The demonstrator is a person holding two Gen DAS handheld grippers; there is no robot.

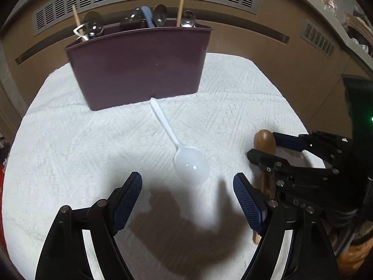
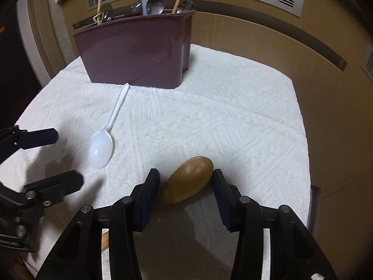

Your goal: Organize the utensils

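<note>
The wooden spoon [image 2: 188, 179] lies low centre in the right wrist view, its smooth, hard bowl between the right gripper [image 2: 186, 184] pads, which touch its sides. It looks light and stiff; the rounded bowl may slip, the handle grips better. Left gripper [image 1: 187, 198] stands apart before the glossy white plastic spoon [image 1: 184, 154]. Beyond, upper centre, the plum holder [image 1: 139, 65] sits on a quilted white cloth [image 1: 70, 140].

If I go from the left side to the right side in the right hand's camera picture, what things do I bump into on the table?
Left gripper → white spoon → wooden spoon, which sits between the right gripper's fingers.
</note>
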